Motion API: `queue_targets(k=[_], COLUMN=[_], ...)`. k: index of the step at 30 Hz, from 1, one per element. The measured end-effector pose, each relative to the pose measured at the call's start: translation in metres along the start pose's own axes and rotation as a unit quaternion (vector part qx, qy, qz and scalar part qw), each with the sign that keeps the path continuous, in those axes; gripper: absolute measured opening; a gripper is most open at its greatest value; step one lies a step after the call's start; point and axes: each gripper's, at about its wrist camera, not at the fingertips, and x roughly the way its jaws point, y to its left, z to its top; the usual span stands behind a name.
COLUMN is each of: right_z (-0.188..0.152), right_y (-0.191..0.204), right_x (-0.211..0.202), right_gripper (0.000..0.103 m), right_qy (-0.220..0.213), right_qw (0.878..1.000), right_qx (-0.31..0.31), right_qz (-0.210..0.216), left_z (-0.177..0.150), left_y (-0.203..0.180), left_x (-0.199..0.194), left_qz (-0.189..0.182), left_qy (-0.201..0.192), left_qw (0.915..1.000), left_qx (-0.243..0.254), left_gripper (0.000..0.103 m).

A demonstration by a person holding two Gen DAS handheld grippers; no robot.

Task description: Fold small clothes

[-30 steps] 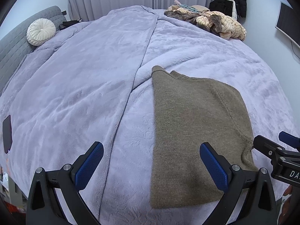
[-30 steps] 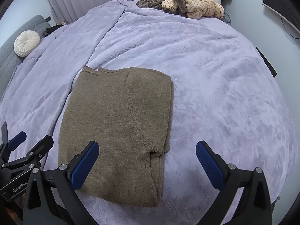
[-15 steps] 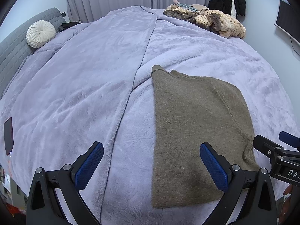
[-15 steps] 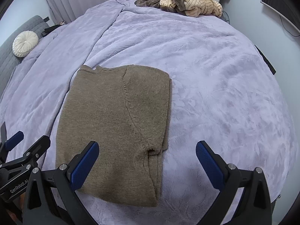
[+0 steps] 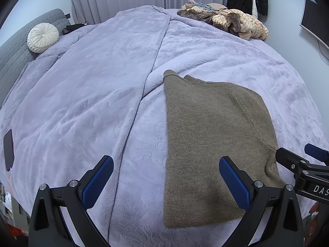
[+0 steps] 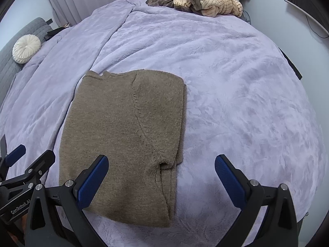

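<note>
A brown knit sweater (image 5: 213, 140) lies flat on the lilac blanket (image 5: 92, 94), folded lengthwise with a sleeve laid over its right side; it also shows in the right wrist view (image 6: 125, 135). My left gripper (image 5: 166, 177) is open and empty, hovering above the sweater's near left edge. My right gripper (image 6: 161, 177) is open and empty above the sweater's near right edge by the sleeve cuff. The right gripper shows at the right edge of the left wrist view (image 5: 304, 168), the left gripper at the left edge of the right wrist view (image 6: 22, 170).
A pile of beige and brown clothes (image 5: 226, 20) sits at the bed's far end. A round white cushion (image 5: 42, 37) rests by the grey headboard (image 5: 12, 57). A dark phone (image 5: 8, 150) lies at the left bed edge. A monitor (image 5: 316, 26) hangs on the right wall.
Both grippers have drifted slightly, staying open. The sweater has not moved.
</note>
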Motion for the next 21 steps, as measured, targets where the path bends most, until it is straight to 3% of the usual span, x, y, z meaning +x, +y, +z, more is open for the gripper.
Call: queue_targets(k=[21], right_z=[-0.0013], right_y=[0.0011], right_x=[0.0013], right_gripper=[0.103], right_qy=[0.002], right_qw=[1.000], right_qx=[0.000], right_qz=[0.000], left_z=[0.0002], left_y=[0.0002], left_x=[0.0008], left_qz=[0.000], left_qy=[0.003], left_qw=[1.0000], left_qx=[0.002], left_gripper=[0.103])
